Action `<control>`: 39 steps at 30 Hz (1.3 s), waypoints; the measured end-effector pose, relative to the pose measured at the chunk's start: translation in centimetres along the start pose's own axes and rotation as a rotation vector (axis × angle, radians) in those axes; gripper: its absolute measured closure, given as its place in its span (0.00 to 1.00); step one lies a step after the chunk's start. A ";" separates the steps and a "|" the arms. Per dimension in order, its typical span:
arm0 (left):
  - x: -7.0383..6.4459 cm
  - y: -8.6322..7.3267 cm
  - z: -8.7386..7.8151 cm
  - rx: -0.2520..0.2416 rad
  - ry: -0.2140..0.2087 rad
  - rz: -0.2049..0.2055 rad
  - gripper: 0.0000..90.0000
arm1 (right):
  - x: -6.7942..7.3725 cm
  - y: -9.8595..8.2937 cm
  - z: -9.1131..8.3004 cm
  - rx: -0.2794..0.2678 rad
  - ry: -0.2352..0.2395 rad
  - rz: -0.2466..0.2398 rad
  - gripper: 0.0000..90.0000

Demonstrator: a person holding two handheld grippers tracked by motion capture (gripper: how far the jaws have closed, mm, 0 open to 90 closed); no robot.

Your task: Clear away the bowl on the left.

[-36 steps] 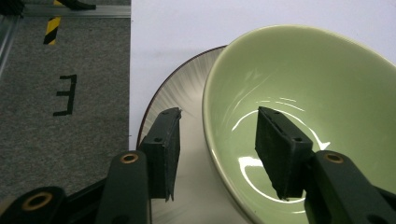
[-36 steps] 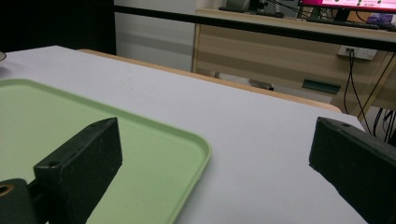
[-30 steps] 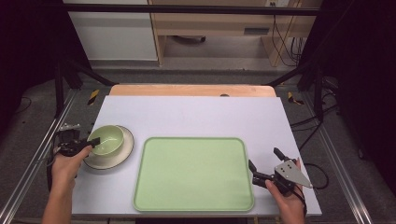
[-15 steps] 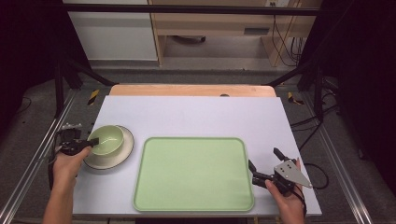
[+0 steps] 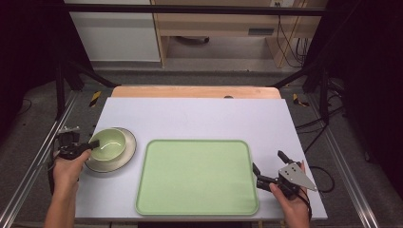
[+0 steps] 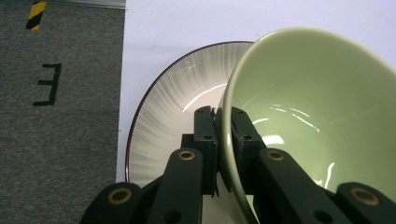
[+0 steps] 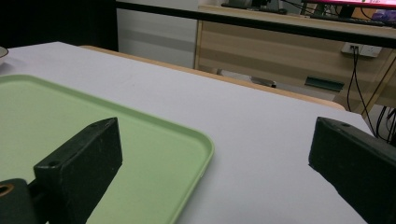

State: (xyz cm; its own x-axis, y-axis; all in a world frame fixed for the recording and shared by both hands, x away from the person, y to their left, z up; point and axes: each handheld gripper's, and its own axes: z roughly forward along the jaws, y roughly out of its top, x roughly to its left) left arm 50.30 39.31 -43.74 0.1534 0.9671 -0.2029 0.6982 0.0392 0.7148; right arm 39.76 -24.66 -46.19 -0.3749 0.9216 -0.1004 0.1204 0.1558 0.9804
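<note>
Pale green bowl (image 5: 109,143), glossy inside, on a whitish plate (image 5: 124,155) with fine radiating ribs and a thin dark rim line; matte light green tray (image 5: 197,175); pale lilac-white table (image 5: 199,116) with a light wood far edge; black left gripper (image 5: 91,144); black right gripper (image 5: 268,167) with a grey plate; grey speckled floor (image 6: 60,93) with a black mark and yellow-black tape

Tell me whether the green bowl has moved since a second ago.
No. The green bowl sits in the same spot on the striped plate, left of the green tray, with the left gripper clamped on its rim.
</note>
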 end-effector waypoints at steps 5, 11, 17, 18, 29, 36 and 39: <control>-0.3 0.2 -0.5 -0.011 0.008 0.012 0.92 | 0.0 0.0 0.0 -0.003 0.001 0.001 0.03; -0.8 0.4 -0.8 -0.025 -0.008 0.016 0.92 | 0.0 0.0 0.0 -0.005 0.005 0.001 0.03; -2.0 0.8 -1.2 -0.044 -0.044 0.038 0.92 | -0.1 0.0 -0.1 -0.006 0.001 0.005 0.03; -2.1 0.9 -1.2 -0.050 -0.056 0.040 0.92 | -0.1 0.0 -0.1 -0.007 0.002 0.006 0.03; -4.0 1.6 -1.7 -0.060 -0.112 0.063 0.92 | -0.1 0.0 -0.1 -0.004 0.001 0.004 0.03; -4.3 1.6 -1.6 -0.054 -0.127 0.065 0.92 | -0.1 0.0 0.0 -0.004 -0.001 0.006 0.03; -4.5 1.6 -1.7 -0.059 -0.139 0.064 0.92 | 0.0 0.0 0.0 -0.004 0.001 0.004 0.03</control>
State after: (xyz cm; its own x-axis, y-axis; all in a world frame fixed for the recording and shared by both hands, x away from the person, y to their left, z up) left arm 49.57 35.45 -40.54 0.2943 0.9243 -0.2430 0.6423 -0.0030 0.7664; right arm 39.78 -24.70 -46.18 -0.3752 0.9220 -0.0960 0.1187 0.1505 0.9815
